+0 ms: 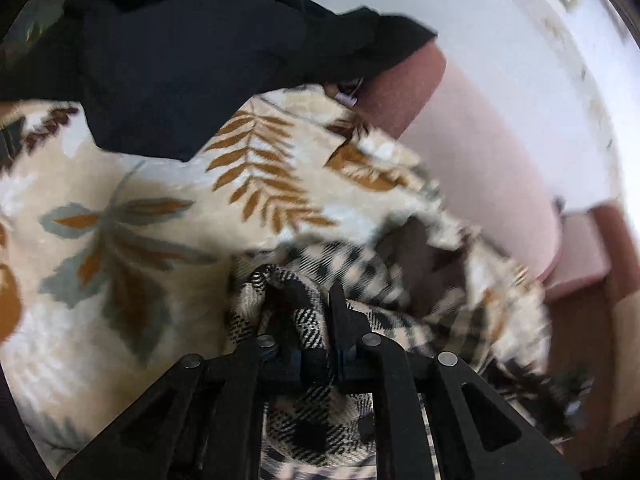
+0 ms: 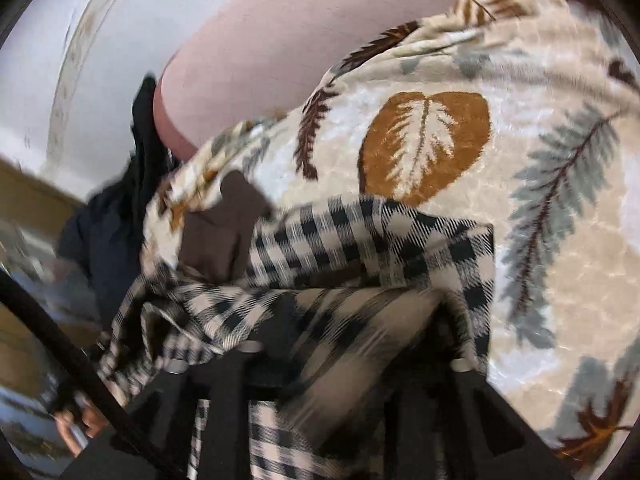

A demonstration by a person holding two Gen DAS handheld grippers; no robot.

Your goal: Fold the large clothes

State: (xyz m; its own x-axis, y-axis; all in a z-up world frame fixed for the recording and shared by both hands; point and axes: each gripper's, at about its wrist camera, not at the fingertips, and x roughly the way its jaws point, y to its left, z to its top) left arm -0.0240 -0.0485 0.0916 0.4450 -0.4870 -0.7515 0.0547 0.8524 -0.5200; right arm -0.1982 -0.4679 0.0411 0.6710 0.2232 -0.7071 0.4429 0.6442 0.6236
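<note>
A black-and-cream checked garment (image 1: 360, 276) is bunched over a leaf-patterned blanket (image 1: 120, 208). My left gripper (image 1: 304, 312) is shut on a fold of the checked garment, with cloth pinched between its black fingers. In the right wrist view the same checked garment (image 2: 360, 248) drapes over my right gripper (image 2: 344, 336), whose fingers are mostly buried in the cloth and seem shut on it. The cloth stretches between the two grippers, lifted slightly off the blanket (image 2: 520, 120). Both views are motion-blurred.
A dark navy garment (image 1: 192, 60) lies piled on the blanket at the upper left; it also shows in the right wrist view (image 2: 120, 216). A pink padded headboard (image 1: 480, 160) stands behind the bed. A brown cloth (image 2: 224, 224) lies beside the checked garment.
</note>
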